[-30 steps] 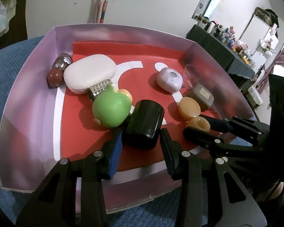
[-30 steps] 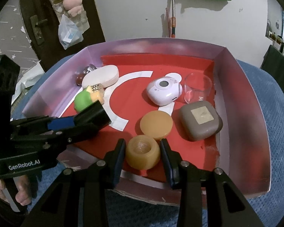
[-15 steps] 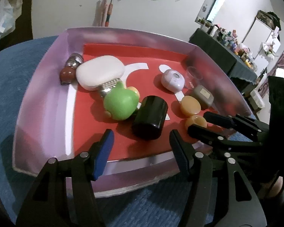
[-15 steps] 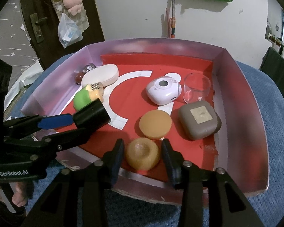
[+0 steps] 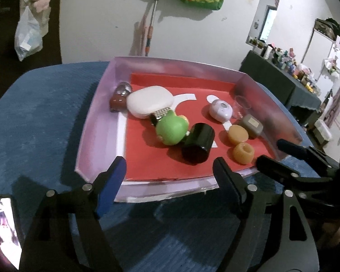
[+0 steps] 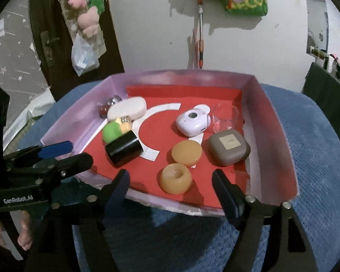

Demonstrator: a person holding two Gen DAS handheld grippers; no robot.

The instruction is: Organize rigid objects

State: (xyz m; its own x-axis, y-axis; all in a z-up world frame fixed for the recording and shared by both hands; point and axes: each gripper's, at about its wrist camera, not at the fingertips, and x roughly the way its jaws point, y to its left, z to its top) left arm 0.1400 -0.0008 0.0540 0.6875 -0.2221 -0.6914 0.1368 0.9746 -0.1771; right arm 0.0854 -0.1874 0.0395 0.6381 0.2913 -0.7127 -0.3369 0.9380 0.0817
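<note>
Black cylinder (image 5: pixel 198 144) is lying on its side low in the red-floored tray (image 5: pixel 97 122), centre frame in the left wrist view, touching the green apple-shaped toy (image 5: pixel 171 129). Amber cup (image 6: pixel 175 178) is sitting open-side up near the tray's front edge, beside the amber disc (image 6: pixel 186 150). You are holding the left gripper (image 5: pixel 168 176) wide and empty, its jaws having just been opening; the right gripper (image 6: pixel 171 184) likewise, just opened, nothing between. Release step looks finished. Next move: you are likely choosing another piece, outside the tray.
</note>
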